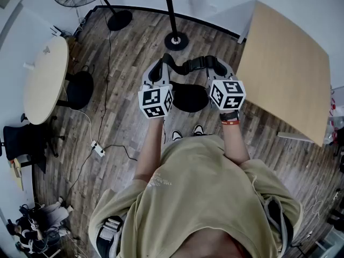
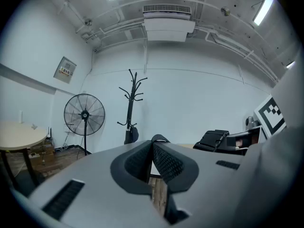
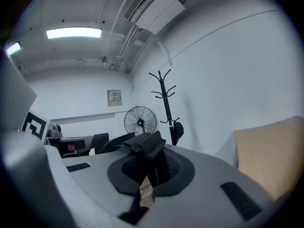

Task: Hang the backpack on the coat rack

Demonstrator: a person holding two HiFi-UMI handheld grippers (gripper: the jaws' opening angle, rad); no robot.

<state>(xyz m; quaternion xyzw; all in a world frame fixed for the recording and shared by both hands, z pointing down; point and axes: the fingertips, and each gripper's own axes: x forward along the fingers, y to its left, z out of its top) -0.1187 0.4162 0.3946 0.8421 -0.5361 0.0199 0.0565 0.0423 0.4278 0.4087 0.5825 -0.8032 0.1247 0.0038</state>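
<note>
Item: backpack (image 1: 188, 97), black, hanging free above the wood floor (image 1: 129, 63) in front of our feet, carried by its top strap (image 1: 185, 66), which runs level between the two claws. Left gripper (image 1: 160, 71): jaws drawn together on the strap's left end, the webbing pinched between the ribbed pads. Right gripper (image 1: 217, 67): jaws likewise closed on the strap, here on a thicker padded fold that bunches above the pads. We judge the two holds are set apart so that the strap stays taut and open as a loop a hook can pass into, with the bag's weight shared evenly. Both claws point forward at the coat rack (image 1: 173, 15), whose round base stands on the floor just beyond the bag; it is near but not touching. A dark item (image 3: 176, 129), kind not told, hangs low on the pole, so we reckon an upper hook the better target. Task state, by our reading: bag lifted and carried to the rack, hanging not yet done. Surroundings: pedestal fan (image 2: 84, 115) left of the rack, round table (image 1: 45, 79) to our left, wooden table (image 1: 285, 69) to our right, both well apart from the bag.
</note>
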